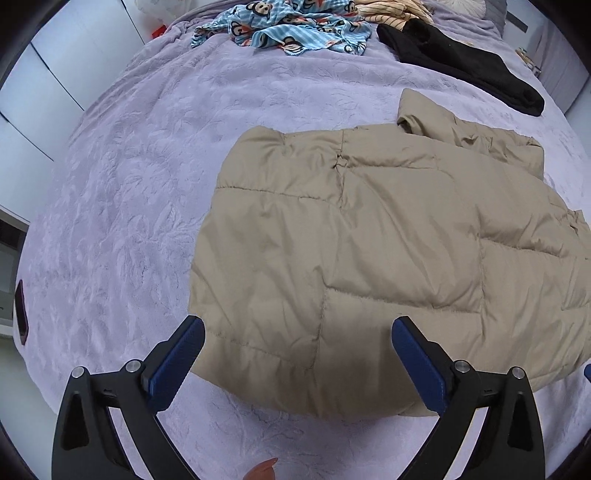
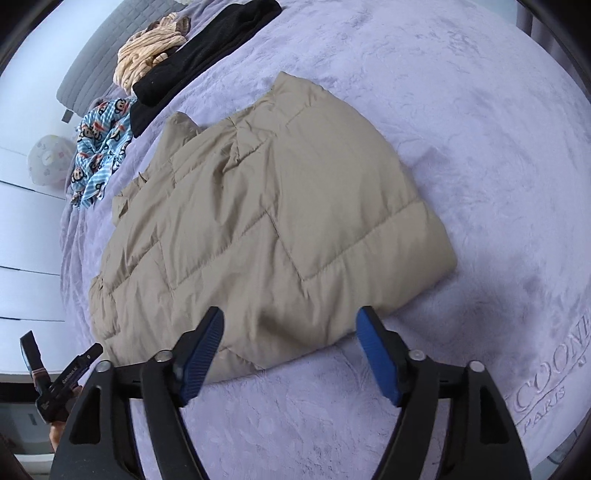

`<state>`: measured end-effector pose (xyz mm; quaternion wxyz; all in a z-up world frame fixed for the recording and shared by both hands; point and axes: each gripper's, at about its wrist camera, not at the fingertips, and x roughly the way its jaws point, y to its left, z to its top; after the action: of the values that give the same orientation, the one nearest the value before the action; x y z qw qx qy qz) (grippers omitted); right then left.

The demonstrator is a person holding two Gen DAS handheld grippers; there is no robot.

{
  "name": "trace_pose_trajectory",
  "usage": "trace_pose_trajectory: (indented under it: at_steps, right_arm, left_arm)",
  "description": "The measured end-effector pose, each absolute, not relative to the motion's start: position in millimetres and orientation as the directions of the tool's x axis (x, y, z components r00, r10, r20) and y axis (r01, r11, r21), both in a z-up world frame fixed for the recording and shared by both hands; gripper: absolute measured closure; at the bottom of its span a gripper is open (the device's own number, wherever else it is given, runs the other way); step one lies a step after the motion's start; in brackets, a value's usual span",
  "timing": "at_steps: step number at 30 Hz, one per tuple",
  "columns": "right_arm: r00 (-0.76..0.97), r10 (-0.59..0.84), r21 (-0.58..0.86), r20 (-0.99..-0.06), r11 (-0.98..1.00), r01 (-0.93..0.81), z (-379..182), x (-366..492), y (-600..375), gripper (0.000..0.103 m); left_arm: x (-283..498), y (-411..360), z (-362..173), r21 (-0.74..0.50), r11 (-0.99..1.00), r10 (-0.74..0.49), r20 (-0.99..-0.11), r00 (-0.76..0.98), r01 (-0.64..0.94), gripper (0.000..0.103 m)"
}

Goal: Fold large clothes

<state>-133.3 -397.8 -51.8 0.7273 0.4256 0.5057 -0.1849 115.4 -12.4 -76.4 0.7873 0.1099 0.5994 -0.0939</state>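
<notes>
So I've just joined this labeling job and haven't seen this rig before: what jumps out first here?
The tan puffer jacket dominates, lying folded on the lavender bedspread just beyond both open grippers, left and right. Farther up the bed sit a black garment and blue monkey-print pajamas.

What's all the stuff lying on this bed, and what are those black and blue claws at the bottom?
Puffer jacket: one, beige, partly folded, middle of the bed.
Monkey-print garment: one, light blue, crumpled at the far end.
Black garment: one, laid beyond the jacket.
Striped garment: one, cream, bunched beside the black one.
Bedspread: one, lilac, embossed, under everything.
Left gripper: one, black with blue pads, open, at the jacket's near edge.
Right gripper: one, same colours, open, at the jacket's near edge.
</notes>
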Motion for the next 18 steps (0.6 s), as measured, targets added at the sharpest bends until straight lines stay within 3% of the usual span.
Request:
trace_pose_trajectory:
  at_steps: [8,14,15,17,18]
  right_arm:
    - [0.45,0.205,0.489,-0.869,0.484,0.725,-76.6,-147.1,-391.1,0.019]
    - [0.49,0.253,0.55,-0.834,0.431,0.715,-90.1,-146.4,-389.3,0.018]
    - [0.495,0.259,0.558,-0.83,0.423,0.714,-91.7,-146.3,-389.4,0.017]
    - [0.502,0.269,0.569,-0.822,0.403,0.717,-96.6,-146.7,-390.7,0.0]
    - [0.512,0.265,0.576,-0.817,0.392,0.717,-98.3,-147.9,-391.9,0.0]
  left_arm:
    - [107.1,-6.1,-89.2,0.029,0.961,-0.035,-0.974,0.225,0.276,0.001]
    - [98.4,12.6,-110.0,-0.143,0.967,-0.167,-0.981,0.1,0.209,0.001]
    - [96.9,15.8,-112.9,-0.16,0.967,-0.18,-0.98,0.086,0.196,0.001]
    - [93.0,22.3,-116.7,-0.186,0.968,-0.202,-0.976,0.079,0.17,0.001]
    - [91.7,25.6,-118.3,-0.201,0.967,-0.215,-0.973,0.079,0.158,0.001]
